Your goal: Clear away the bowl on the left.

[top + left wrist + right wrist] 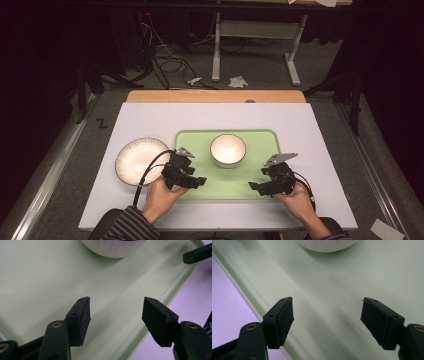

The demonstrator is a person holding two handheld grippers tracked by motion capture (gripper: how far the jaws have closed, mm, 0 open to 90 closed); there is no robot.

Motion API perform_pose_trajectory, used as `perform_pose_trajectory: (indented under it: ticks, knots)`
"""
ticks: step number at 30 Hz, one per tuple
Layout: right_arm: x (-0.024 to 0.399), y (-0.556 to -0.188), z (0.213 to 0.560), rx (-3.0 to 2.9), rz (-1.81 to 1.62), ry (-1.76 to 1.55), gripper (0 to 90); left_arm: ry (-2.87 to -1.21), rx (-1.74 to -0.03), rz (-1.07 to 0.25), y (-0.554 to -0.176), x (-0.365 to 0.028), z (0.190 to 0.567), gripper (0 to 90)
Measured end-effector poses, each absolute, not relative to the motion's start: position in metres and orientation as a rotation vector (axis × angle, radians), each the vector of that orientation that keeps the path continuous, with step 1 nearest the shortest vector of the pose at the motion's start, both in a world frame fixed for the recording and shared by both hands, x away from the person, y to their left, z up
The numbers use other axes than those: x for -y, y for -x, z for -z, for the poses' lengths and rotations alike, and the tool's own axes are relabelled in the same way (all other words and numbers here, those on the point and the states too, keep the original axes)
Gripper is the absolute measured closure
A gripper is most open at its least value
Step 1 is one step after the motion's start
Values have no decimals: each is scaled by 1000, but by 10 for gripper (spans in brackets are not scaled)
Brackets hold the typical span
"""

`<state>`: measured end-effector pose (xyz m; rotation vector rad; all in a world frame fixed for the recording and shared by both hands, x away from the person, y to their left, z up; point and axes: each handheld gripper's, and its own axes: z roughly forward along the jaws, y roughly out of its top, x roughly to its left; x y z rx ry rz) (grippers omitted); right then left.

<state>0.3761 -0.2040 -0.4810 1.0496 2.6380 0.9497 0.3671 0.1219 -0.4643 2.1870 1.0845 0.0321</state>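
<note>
A white bowl point(228, 149) stands on a light green tray point(257, 170) in the middle of the table. A white plate point(141, 160) lies on the white table left of the tray. My left gripper point(196, 181) hovers over the tray's front left part, jaws open and empty. Its own view has the open left gripper point(116, 305) over bare tray point(45, 277), the bowl point(113, 247) ahead. My right gripper point(256, 187) sits over the tray's front right, open and empty. The right gripper point(327, 306) in its own view faces the bowl point(327, 245) across the tray point(337, 277).
A white sheet point(150, 120) covers the table, with a wooden edge point(215, 96) at the back. Beyond it are a desk frame point(255, 45) and cables point(170, 60) on the floor. The other gripper's jaw tip point(197, 255) shows at the upper right of the left gripper view.
</note>
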Motion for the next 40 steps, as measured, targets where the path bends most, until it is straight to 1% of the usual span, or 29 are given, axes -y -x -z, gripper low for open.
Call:
perform_pose_trajectory:
  ticks: [12, 16, 31, 40]
  knots:
    - [204, -376, 481, -2639, -950, -1034, 277, -2208, -1102, -48, -371, -117, 473, 399]
    - [204, -376, 482, -2642, -943, -1036, 277, -2228, -1106, -17, -372, -115, 478, 400]
    - [204, -376, 481, -2634, -947, -1036, 279, -2268, -1096, 15, -371, -114, 485, 405]
    - [205, -376, 480, -2612, -967, -1035, 270, -2248, -1106, -17, -370, -115, 482, 424]
